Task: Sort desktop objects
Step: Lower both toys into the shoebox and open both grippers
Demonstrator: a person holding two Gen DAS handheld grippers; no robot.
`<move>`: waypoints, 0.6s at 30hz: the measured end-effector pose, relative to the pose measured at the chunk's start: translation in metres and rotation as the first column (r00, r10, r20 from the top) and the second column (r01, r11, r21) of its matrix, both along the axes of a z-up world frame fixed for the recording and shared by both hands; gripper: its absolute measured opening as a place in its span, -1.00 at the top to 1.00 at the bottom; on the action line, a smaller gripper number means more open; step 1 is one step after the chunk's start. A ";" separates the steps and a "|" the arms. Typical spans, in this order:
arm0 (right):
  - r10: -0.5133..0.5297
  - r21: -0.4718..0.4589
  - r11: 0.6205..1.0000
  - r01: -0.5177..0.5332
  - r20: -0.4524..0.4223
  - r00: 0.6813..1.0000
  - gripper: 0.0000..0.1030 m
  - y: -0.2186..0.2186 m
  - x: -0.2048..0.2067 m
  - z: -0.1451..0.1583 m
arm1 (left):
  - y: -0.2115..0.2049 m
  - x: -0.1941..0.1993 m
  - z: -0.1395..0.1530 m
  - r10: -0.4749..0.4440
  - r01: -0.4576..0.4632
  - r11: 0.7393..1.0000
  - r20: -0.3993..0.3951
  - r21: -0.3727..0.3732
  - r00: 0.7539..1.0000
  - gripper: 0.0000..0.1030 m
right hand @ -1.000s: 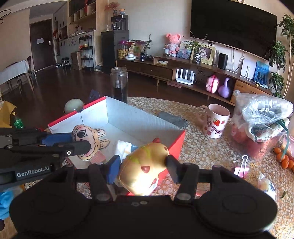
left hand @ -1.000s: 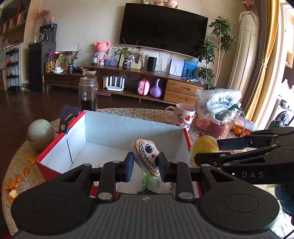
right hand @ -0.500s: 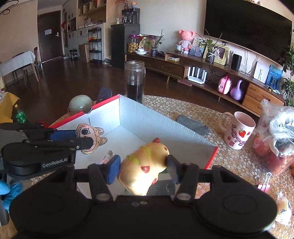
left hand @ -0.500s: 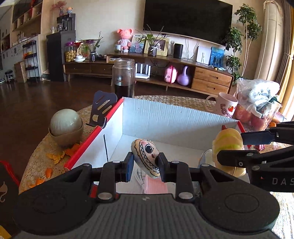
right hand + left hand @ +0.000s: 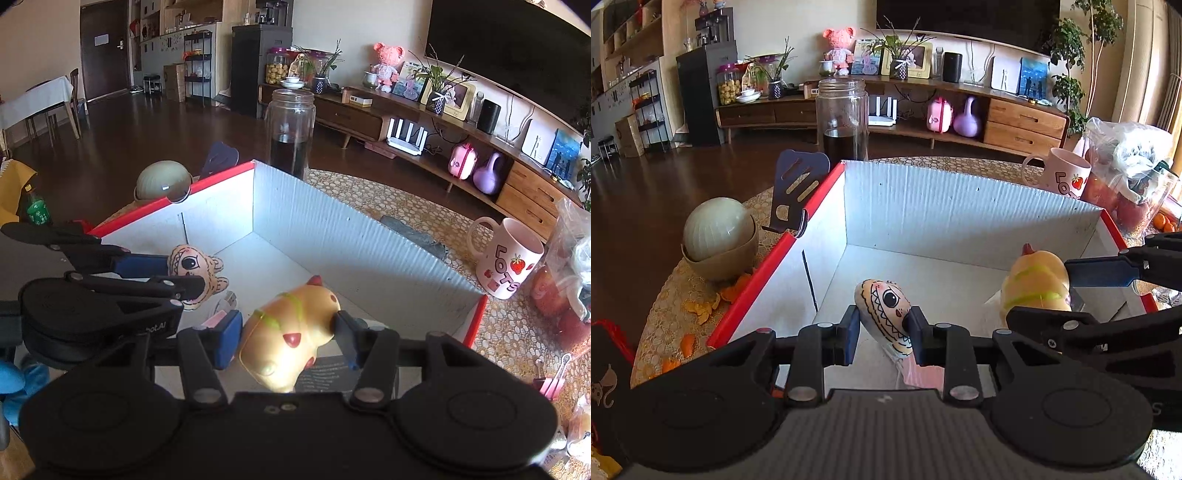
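Both grippers are held over a white corrugated cardboard box with red outer edges (image 5: 960,206), which stands open-topped on a round table with a beige patterned cloth (image 5: 417,206).

Left gripper (image 5: 882,332): jaws clenched on a flat cream-coloured plush toy with a drawn eye and zigzag teeth (image 5: 886,310), which is tilted and held above the near part of the box floor. From the right wrist camera the same toy (image 5: 192,264) appears at the left, between the blue-padded fingers (image 5: 144,264), over the box's left half.

Right gripper (image 5: 288,332): jaws grasping a soft yellow animal-shaped toy with green stripes and red spots (image 5: 291,332), held over the near right part of the box. In the left wrist view this toy (image 5: 1038,284) lies to the right of the plush toy, apart from it.

Inside the box, beneath the grippers, a pink flat item (image 5: 214,319) and a dark printed card (image 5: 328,373) lie on the floor.

Outside the box: a clear glass jar holding dark liquid (image 5: 843,118) just beyond the far corner; a pale round onion in a beige bowl (image 5: 718,232) to the left; a dark blue binder clip (image 5: 798,192) on the left wall; a white mug with strawberry print (image 5: 506,258) to the right; a clear plastic bag of red fruit (image 5: 1126,177) at far right.
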State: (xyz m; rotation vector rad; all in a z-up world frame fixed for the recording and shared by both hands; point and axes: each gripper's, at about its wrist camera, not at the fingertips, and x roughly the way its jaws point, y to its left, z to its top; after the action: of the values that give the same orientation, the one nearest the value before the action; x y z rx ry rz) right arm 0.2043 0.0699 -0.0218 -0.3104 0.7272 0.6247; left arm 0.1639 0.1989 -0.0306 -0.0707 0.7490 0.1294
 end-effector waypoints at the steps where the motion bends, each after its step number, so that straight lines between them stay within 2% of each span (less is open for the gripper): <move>1: -0.003 0.002 1.000 0.003 -0.003 1.000 -0.06 0.000 0.001 0.000 | 0.001 0.001 0.000 0.001 -0.001 1.000 -0.004 0.003 1.000 0.47; 9: 0.028 -0.031 0.999 -0.027 0.007 1.000 -0.15 -0.005 -0.005 -0.001 | 0.000 0.010 -0.005 0.005 -0.004 1.000 -0.049 0.012 0.999 0.47; 10: 0.033 -0.035 0.999 -0.033 0.007 0.999 -0.22 -0.006 -0.006 -0.001 | 0.000 0.010 -0.005 0.005 -0.005 1.000 -0.053 0.014 0.999 0.47; 18: 0.046 -0.016 0.999 -0.046 0.003 0.999 -0.36 -0.015 -0.011 0.003 | -0.002 0.010 -0.005 0.021 -0.020 0.999 -0.066 0.029 0.998 0.46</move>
State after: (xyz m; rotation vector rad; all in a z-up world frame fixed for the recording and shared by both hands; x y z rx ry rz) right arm 0.1932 0.0552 -0.0189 -0.3440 0.7234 0.6622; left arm 0.1742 0.1966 -0.0355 -0.0469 0.8128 0.1627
